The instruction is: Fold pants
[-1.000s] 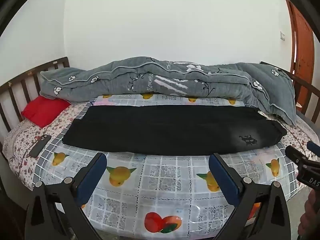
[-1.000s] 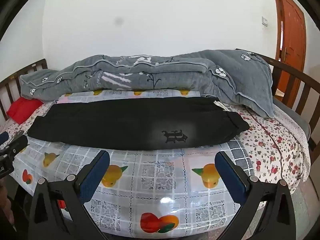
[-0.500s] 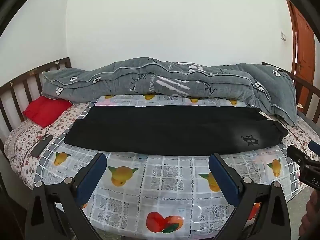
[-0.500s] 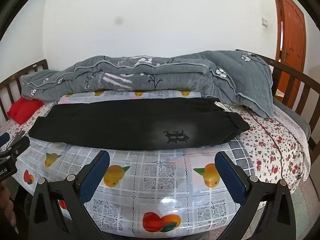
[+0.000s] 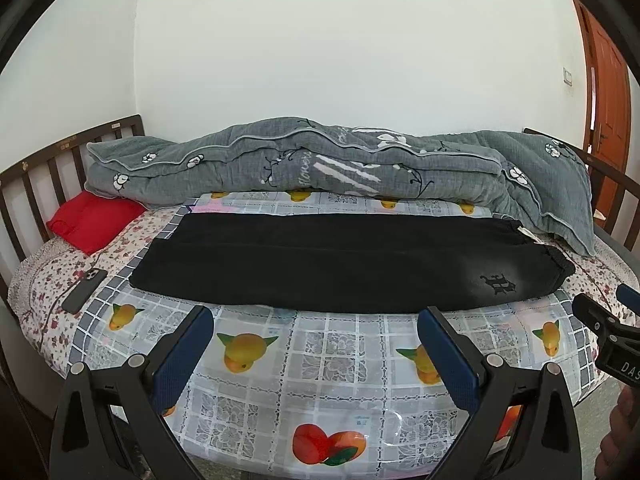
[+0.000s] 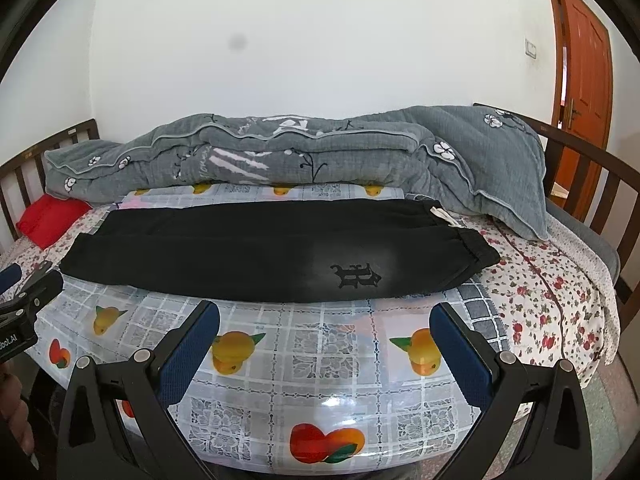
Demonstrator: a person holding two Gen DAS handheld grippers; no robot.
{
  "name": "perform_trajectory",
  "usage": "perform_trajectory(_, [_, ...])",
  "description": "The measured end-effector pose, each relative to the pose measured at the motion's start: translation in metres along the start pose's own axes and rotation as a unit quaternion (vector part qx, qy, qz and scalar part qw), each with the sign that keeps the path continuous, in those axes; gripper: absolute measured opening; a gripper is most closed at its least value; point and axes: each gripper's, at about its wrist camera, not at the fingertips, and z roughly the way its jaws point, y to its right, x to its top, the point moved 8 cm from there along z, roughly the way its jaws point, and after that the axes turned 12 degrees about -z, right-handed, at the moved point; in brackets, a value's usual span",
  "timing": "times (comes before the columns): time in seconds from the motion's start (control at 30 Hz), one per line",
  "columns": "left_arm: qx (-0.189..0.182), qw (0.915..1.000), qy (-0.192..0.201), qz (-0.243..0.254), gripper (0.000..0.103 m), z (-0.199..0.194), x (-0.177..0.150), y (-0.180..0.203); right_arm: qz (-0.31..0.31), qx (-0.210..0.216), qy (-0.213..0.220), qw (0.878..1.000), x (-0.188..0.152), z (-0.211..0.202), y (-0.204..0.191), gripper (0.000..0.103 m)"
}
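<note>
Left wrist view is showing the bed [image 5: 592,280], with black pants [image 5: 340,264] lying flat lengthwise across its fruit-print cover [image 5: 340,368], waistband to the right. Both the left hand-held gripper [image 5: 314,330] and the right hand-held gripper [image 6: 324,324] are hovering short of the pants, spread wide, holding nothing.

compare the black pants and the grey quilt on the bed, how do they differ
The black pants lie flat and smoothed lengthwise on the fruit-print cover; the grey quilt is bunched in a thick roll behind them, along the wall. The pants are plain apart from one dark emblem near the waist; the quilt carries white flowers and lettering. Both stretch across the bed.
</note>
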Motion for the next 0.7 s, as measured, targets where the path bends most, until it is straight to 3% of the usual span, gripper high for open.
perform_trajectory(0.7, [-0.005,1.0,-0.002,-0.004,0.102,-0.002,-0.0007,0.0,0.0,-0.004,0.003,1.0,0.0006,-0.0047,0.0023,0.103])
